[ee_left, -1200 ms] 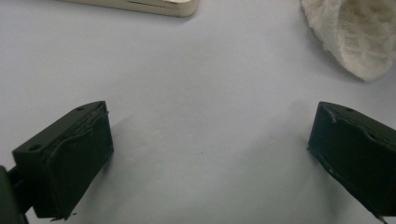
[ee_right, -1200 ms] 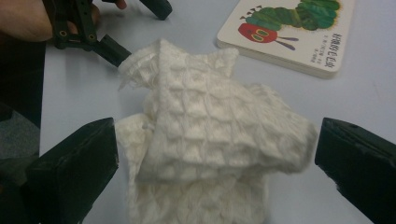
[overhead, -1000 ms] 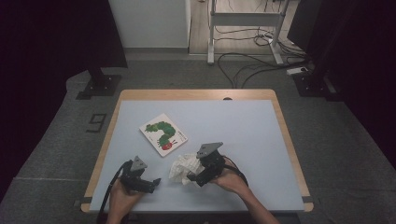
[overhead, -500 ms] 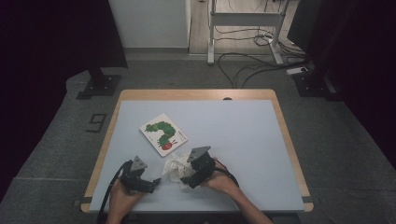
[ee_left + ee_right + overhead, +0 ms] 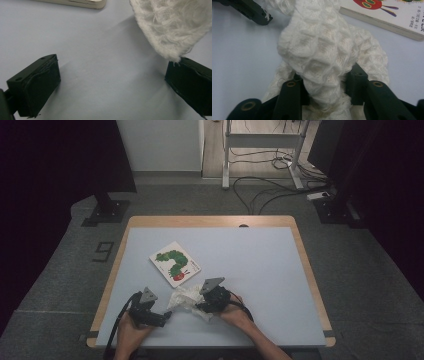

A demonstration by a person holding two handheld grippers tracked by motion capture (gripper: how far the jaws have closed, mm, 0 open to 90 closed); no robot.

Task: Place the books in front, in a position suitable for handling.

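Right tool [image 5: 324, 87]: jaws just closed, now pinching a bunched fold of the white waffle-knit cotton cloth [image 5: 319, 57]; fabric squeezed between both pads, rest of it slumped on the pale blue desk [image 5: 242, 55] ahead of the jaws. Compared with a second ago: shifted toward the cloth's middle and lower.

Left tool [image 5: 112, 82]: jaws wide apart, nothing between the pads; a frayed cloth corner [image 5: 172, 27] just beside its right-hand jaw, touching or nearly so. No move.

White picture book with a green caterpillar [image 5: 176, 263]: beyond both tools, clear of the cloth.

Likely meaning: grip secured on one side; a second hold wanted for spreading or folding.
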